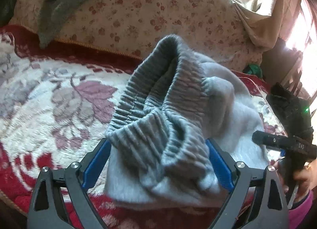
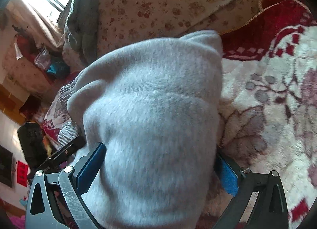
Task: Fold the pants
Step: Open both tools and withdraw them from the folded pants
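My left gripper (image 1: 158, 161) and right gripper (image 2: 156, 169), both wide-jawed around grey sweatpants (image 1: 158, 110) mid-blanket (image 1: 49, 90); grip uncertain.

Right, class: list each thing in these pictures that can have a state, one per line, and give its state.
Grey fleece pants: bunched, unfolded, ribbed waistband gaping.
Left hand-held gripper: jaws wide, waistband between them.
Right hand-held gripper: jaws wide, pants fabric between them.
Red floral plush blanket: spread flat.
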The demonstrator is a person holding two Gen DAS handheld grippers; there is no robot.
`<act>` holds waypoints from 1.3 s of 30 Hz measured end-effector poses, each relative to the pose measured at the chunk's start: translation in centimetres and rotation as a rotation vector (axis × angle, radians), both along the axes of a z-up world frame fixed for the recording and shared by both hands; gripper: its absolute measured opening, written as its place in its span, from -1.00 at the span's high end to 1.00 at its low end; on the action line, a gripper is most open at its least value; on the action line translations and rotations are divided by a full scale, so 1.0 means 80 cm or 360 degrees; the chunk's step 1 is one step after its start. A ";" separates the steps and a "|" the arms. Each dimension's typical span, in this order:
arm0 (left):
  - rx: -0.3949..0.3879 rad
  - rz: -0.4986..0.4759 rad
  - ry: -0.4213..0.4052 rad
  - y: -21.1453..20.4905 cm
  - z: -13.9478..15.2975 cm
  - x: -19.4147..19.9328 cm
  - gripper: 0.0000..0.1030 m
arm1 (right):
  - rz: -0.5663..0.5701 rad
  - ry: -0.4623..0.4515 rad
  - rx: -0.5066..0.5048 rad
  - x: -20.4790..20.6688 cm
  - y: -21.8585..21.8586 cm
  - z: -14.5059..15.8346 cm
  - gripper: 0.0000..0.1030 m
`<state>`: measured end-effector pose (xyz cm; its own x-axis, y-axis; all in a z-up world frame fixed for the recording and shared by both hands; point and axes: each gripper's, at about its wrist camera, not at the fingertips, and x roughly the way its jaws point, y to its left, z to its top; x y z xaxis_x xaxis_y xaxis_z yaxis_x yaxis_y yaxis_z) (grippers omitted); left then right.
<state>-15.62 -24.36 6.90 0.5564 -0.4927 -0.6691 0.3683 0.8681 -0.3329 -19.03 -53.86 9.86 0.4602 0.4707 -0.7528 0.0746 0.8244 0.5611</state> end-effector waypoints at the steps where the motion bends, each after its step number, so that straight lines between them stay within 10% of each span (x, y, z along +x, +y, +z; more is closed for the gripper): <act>1: 0.0047 0.0017 -0.0036 -0.001 0.007 -0.006 -0.83 | -0.0019 -0.0008 -0.0026 -0.004 -0.002 0.005 -1.00; 13: 0.0296 0.0139 -0.0286 -0.034 0.065 -0.038 -0.83 | -0.0111 -0.0179 -0.0229 -0.035 0.008 0.055 -1.00; 39: 0.0542 0.0142 -0.0365 -0.110 0.071 -0.042 -0.83 | -0.0173 -0.0316 -0.0505 -0.044 0.026 0.077 -1.00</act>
<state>-18.95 -33.13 12.60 0.7402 -0.2079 -0.6395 0.3180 0.9462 0.0605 -22.52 -51.75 16.02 0.6460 0.1692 -0.7443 0.0865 0.9526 0.2916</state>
